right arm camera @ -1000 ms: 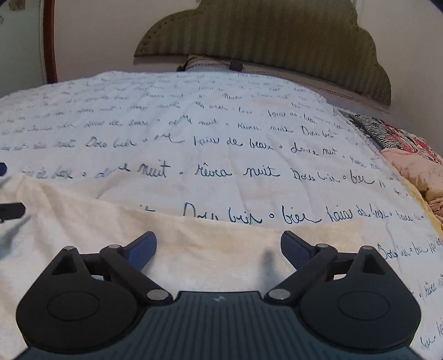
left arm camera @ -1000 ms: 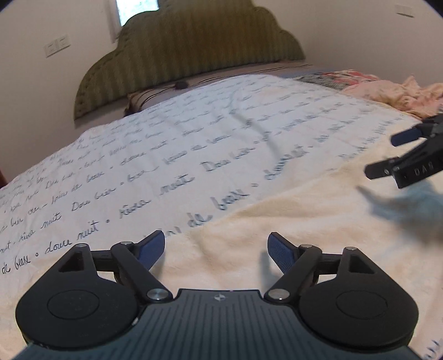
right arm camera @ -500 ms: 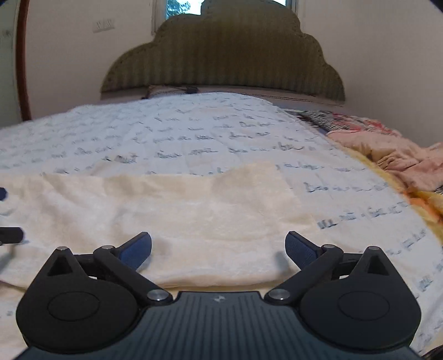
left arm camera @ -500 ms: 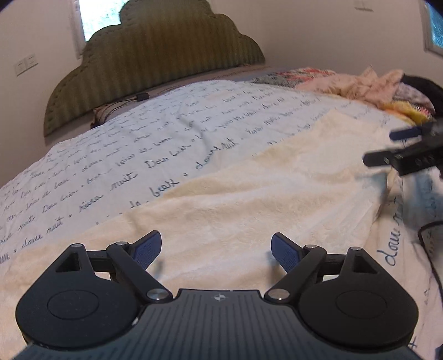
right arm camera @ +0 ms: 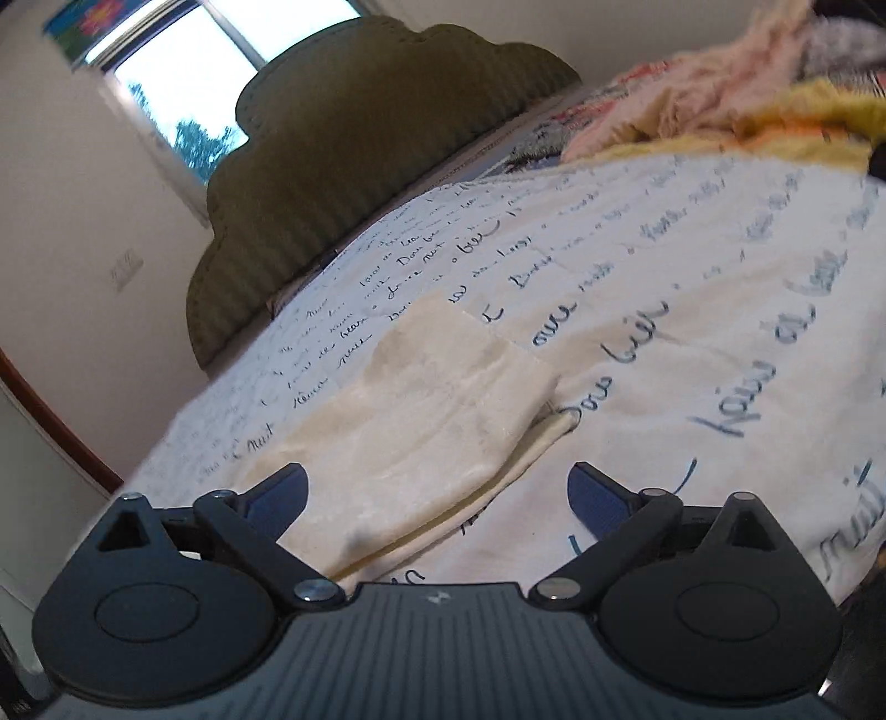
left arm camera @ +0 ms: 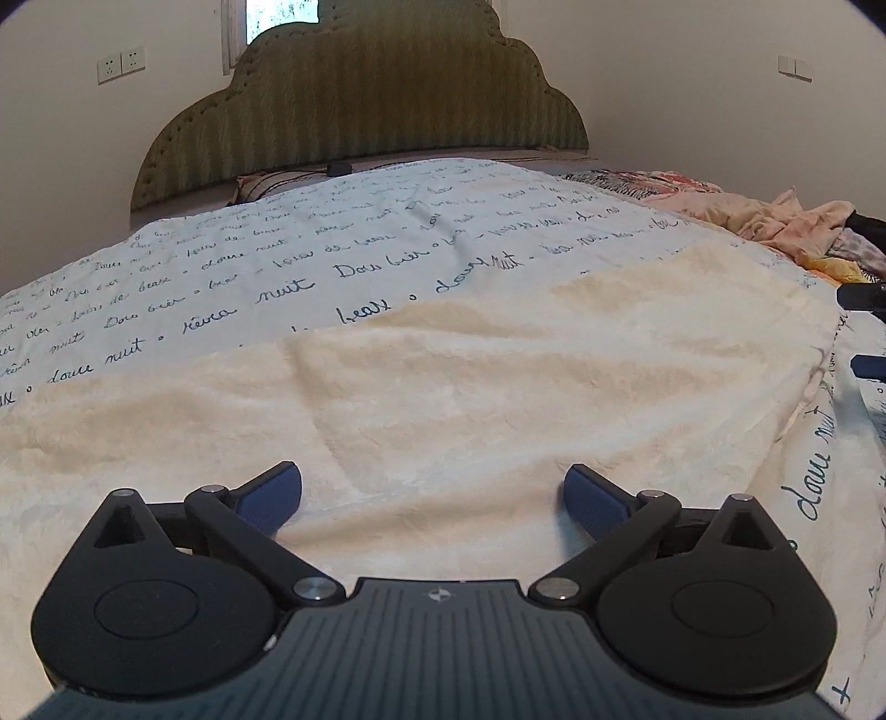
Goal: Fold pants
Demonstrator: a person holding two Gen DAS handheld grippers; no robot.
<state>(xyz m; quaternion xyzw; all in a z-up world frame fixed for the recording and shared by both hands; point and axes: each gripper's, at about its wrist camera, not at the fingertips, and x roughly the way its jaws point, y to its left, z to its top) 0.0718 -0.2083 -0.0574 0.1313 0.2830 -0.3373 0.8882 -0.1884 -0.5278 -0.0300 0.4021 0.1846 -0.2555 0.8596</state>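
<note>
Cream pants [left arm camera: 470, 387] flat on bed [left arm camera: 277, 260]; left gripper [left arm camera: 433, 493], right gripper [right arm camera: 437, 493] both released, right's tips at 3 o'clock.

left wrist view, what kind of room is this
Almost certainly a bedroom: a bed with a scalloped green headboard, a white bedspread printed with handwriting, and a window behind. Cream pants lie spread on the bed.
</note>
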